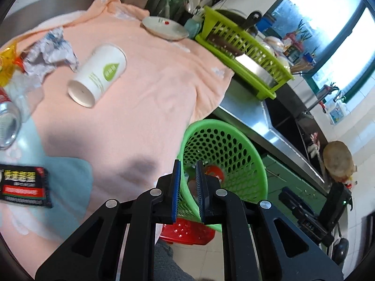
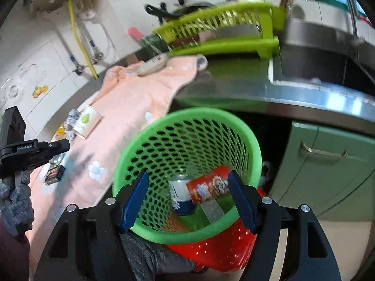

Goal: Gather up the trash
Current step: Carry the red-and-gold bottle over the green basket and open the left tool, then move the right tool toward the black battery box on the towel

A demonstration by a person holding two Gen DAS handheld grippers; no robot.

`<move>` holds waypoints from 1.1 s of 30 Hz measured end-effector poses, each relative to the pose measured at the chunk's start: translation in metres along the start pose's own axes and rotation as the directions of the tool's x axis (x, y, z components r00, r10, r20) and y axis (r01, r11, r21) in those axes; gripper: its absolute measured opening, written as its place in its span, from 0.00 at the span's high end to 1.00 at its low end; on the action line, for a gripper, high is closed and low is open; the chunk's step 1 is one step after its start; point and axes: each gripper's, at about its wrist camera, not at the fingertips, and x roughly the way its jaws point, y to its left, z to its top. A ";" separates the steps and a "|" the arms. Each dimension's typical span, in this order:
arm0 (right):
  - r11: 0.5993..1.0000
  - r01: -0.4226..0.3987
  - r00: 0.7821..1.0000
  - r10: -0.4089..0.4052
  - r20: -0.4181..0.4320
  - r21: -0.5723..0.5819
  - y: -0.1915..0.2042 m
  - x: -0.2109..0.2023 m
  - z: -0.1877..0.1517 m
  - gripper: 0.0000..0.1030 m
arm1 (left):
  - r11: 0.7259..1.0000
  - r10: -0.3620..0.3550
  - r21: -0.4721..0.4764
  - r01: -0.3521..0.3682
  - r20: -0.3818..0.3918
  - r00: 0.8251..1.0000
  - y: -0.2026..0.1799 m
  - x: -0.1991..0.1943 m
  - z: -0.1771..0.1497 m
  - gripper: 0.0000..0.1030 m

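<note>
While the right gripper (image 2: 187,201) hangs over the mouth of the green perforated basket (image 2: 255,154), its 2 blue-padded fingers (image 2: 134,199) stand wide apart with nothing between them. Inside the basket lie a blue and white can (image 2: 180,195) and a red snack tube (image 2: 208,185), the tube leaning against the can. The basket sits on a red perforated stool (image 2: 218,250) in front of the steel counter (image 2: 257,93) and its green cabinet door (image 2: 328,168).

The left gripper (image 1: 188,187) points across the basket's near rim; its 2 fingers are drawn close together, a narrow gap between them, and nothing is gripped. From the right wrist view, the same tool appears at the left edge, held in a grey gloved hand (image 2: 14,201).

More trash remains on the peach towel (image 1: 145,98) that covers the counter: a white paper cup (image 1: 98,75) with a green leaf mark lies on its side, base toward the camera, and just beside it is a crumpled ball of paper (image 1: 50,51). Further left are a yellow wrapper (image 1: 5,68), a clear plastic piece, and a silver can (image 1: 8,121) on its side at the frame edge. A black snack packet (image 1: 23,185) rests on a pale blue patch of the towel, well apart from the cup.

At the far end of the towel sits a white dish (image 1: 164,27), and next to it a lime-green dish rack (image 1: 243,51) holding kitchenware. A sink (image 1: 288,121) is sunk into the counter beyond the rack.
</note>
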 end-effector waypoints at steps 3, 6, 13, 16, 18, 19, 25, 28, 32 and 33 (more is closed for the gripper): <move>1.000 -0.008 1.000 0.009 0.011 -0.030 0.017 -0.006 0.003 0.32 | 1.000 0.025 0.009 -0.025 0.026 0.999 0.003 -0.018 -0.001 0.87; 0.998 -0.025 1.000 0.026 0.017 -0.065 0.034 -0.009 0.004 0.32 | 0.999 0.038 -0.004 -0.038 0.051 0.998 0.011 -0.036 -0.002 0.83; 0.987 -0.080 0.997 0.081 0.005 -0.141 0.075 -0.006 0.006 0.28 | 0.995 0.103 -0.029 -0.100 0.105 0.989 0.033 -0.077 -0.008 0.66; 0.983 -0.095 0.995 0.095 -0.006 -0.160 0.083 -0.003 0.007 0.26 | 0.991 0.134 -0.043 -0.130 0.118 0.984 0.045 -0.091 -0.013 0.58; 0.977 -0.116 0.993 0.115 -0.018 -0.176 0.093 0.000 0.006 0.26 | 0.988 0.153 -0.055 -0.148 0.125 0.980 0.055 -0.101 -0.016 0.57; 0.973 -0.125 0.992 0.122 -0.029 -0.193 0.102 0.003 0.005 0.26 | 0.986 0.163 -0.060 -0.156 0.126 0.978 0.058 -0.104 -0.017 0.51; 0.956 -0.163 0.986 0.154 -0.055 -0.246 0.130 0.013 0.007 0.22 | 0.973 0.218 -0.112 -0.202 0.144 0.965 0.086 -0.127 -0.025 0.44; 0.949 -0.177 0.984 0.166 -0.064 -0.260 0.138 0.015 0.008 0.21 | 0.964 0.249 -0.132 -0.229 0.156 0.956 0.098 -0.140 -0.030 0.43; 0.932 -0.202 0.979 0.182 -0.094 -0.302 0.157 0.026 0.008 0.20 | 0.952 0.281 -0.169 -0.254 0.160 0.946 0.115 -0.152 -0.035 0.42; 0.927 -0.208 0.977 0.186 -0.101 -0.310 0.161 0.028 0.008 0.20 | 0.950 0.286 -0.179 -0.257 0.160 0.945 0.119 -0.154 -0.036 0.42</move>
